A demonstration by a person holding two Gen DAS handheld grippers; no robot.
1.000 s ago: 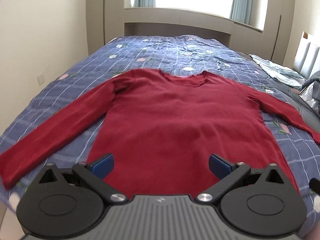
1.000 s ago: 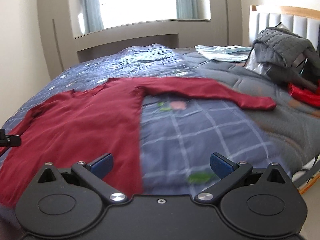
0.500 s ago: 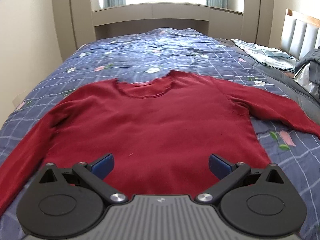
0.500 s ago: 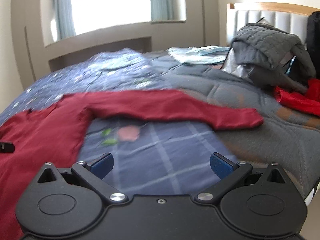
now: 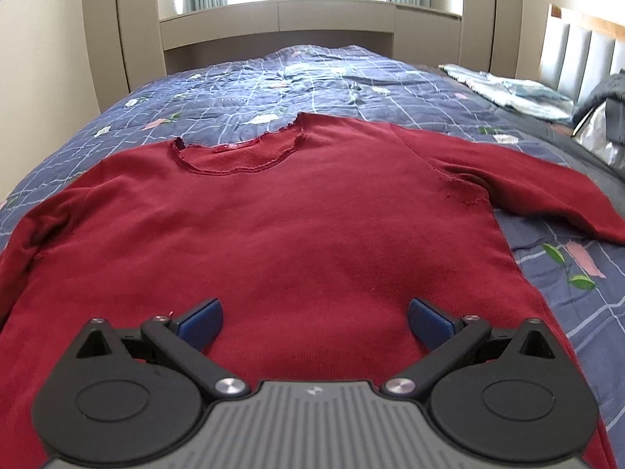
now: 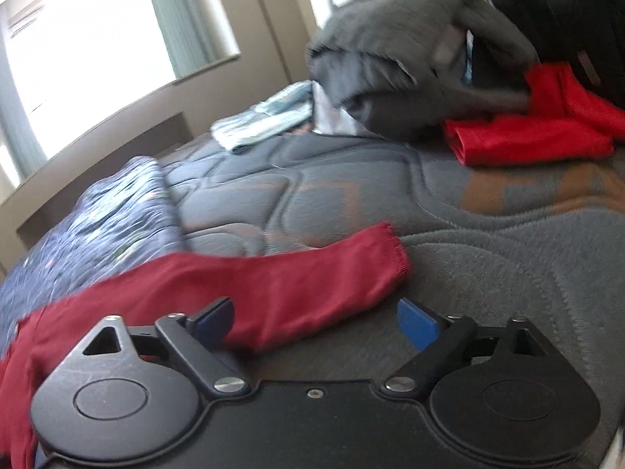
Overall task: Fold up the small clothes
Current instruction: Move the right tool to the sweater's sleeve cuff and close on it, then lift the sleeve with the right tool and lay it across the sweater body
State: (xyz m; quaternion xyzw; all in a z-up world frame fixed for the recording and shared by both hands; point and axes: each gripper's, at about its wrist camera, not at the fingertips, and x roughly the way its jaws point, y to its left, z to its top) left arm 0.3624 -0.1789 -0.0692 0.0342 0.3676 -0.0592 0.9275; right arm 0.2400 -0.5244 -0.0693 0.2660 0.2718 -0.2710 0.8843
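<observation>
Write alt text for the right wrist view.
The open right gripper hangs just short of the cuff of a dark red sweater sleeve lying on a grey quilted bed. Behind lie a grey quilted bundle and bright red clothes; the view is motion-blurred.

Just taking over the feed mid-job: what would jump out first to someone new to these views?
The dark red sweater, spread flat on the blue plaid quilt, fills the left wrist view, with the open left gripper over its lower body. The open right gripper hangs by the sleeve cuff on the grey mattress.
</observation>
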